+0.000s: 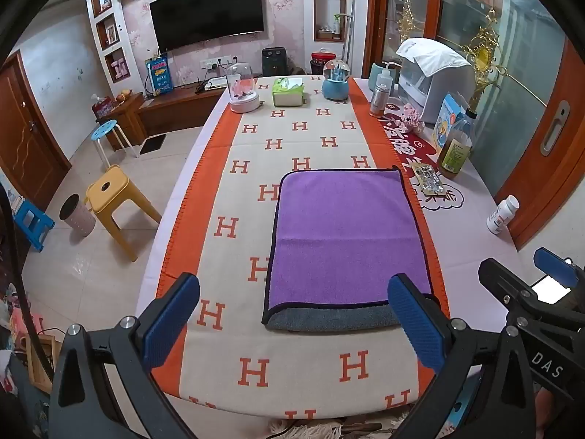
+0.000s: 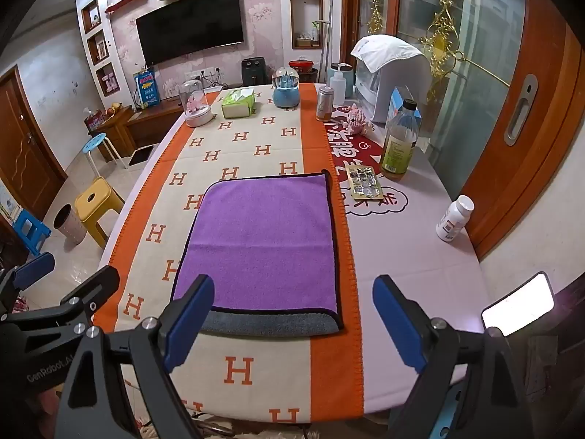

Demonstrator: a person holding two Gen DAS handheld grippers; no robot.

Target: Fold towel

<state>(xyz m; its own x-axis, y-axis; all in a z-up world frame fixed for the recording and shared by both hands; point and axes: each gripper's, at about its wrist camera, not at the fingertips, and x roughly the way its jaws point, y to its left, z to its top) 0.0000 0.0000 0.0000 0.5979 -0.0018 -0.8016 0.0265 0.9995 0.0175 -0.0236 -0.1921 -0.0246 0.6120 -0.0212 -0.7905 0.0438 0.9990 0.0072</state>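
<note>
both grippers gape apart above the folded towel [image 1: 347, 234]

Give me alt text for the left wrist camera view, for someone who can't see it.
A purple towel lies flat on a table covered by an orange and cream cloth, its near edge showing a grey underside. The open left gripper hangs above the table's near end, holding nothing, with the right gripper at the picture's right edge. Bottles and ornaments stand along the far and right sides.
</note>
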